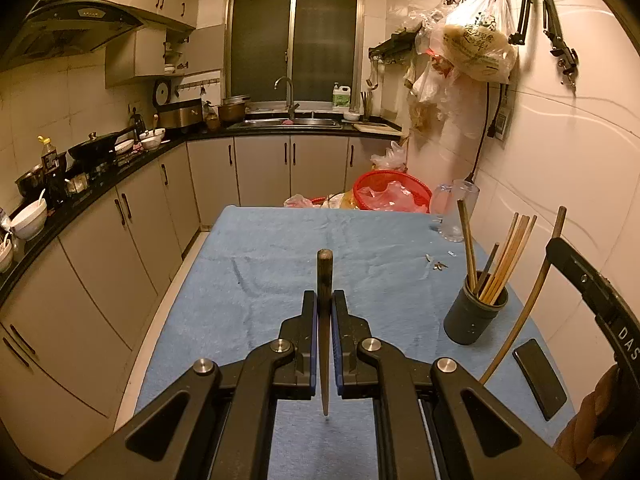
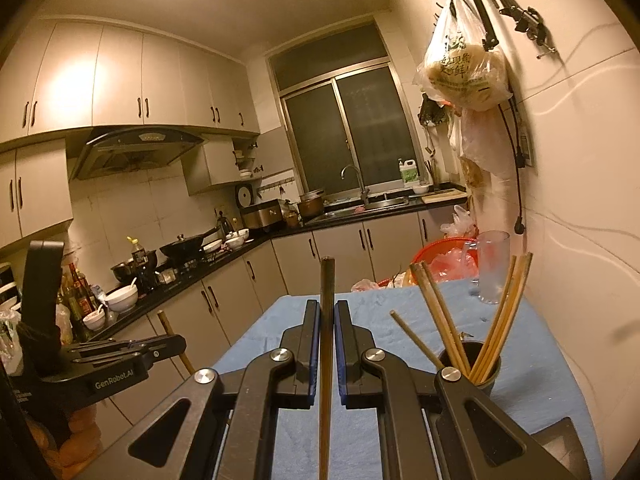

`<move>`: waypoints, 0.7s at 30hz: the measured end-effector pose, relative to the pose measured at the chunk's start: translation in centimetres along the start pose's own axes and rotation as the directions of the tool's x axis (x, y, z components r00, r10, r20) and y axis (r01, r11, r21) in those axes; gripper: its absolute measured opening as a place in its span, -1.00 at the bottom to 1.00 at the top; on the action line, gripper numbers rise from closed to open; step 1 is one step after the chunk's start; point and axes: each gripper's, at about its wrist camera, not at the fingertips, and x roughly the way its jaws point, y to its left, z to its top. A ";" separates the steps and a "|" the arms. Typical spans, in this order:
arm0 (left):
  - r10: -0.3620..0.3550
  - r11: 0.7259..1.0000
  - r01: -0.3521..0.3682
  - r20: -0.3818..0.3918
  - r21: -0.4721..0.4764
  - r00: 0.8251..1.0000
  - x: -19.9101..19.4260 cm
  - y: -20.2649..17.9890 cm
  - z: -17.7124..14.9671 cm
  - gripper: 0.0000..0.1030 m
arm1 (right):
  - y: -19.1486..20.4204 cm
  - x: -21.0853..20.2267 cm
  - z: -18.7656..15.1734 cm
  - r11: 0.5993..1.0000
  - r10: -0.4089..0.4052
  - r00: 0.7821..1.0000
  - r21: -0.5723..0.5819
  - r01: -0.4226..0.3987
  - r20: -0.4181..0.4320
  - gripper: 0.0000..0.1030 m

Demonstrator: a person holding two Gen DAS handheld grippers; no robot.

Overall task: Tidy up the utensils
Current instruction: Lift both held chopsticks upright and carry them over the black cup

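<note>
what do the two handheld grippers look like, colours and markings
Both are matte black with angular linkage arms, triangular cutouts and round silver pivot bolts. The left gripper and right gripper have straight black fingers lined with blue pads. The left one's side reads GenRobot.AI in white.

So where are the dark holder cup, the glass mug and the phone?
Holder cup (image 1: 470, 320), left wrist view, on its outer wall.
Glass mug (image 2: 493, 268), right wrist view, mid-body.
Phone (image 1: 540, 378), left wrist view, centre of its dark screen.
</note>
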 end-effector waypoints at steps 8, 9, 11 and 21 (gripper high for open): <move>-0.007 1.000 0.006 0.003 0.021 1.000 -0.6 -0.4 0.2 -0.87 | -1.0 -1.6 0.8 1.000 -0.013 0.999 0.021 0.012 0.034 -0.86; -0.007 1.000 0.007 0.004 0.023 1.000 -0.8 -0.4 0.2 -0.87 | -1.1 -2.0 0.9 1.000 -0.016 0.999 0.024 0.015 0.042 -0.86; -0.009 1.000 0.009 0.007 0.029 1.000 -0.9 -0.6 0.2 -0.87 | -1.5 -2.3 1.2 0.999 -0.019 0.999 0.027 0.018 0.049 -0.86; -0.052 0.998 0.053 -0.003 0.041 0.999 -1.4 -1.5 1.2 -0.87 | -3.8 -4.4 2.2 0.996 -0.061 0.994 0.067 0.055 0.092 -0.86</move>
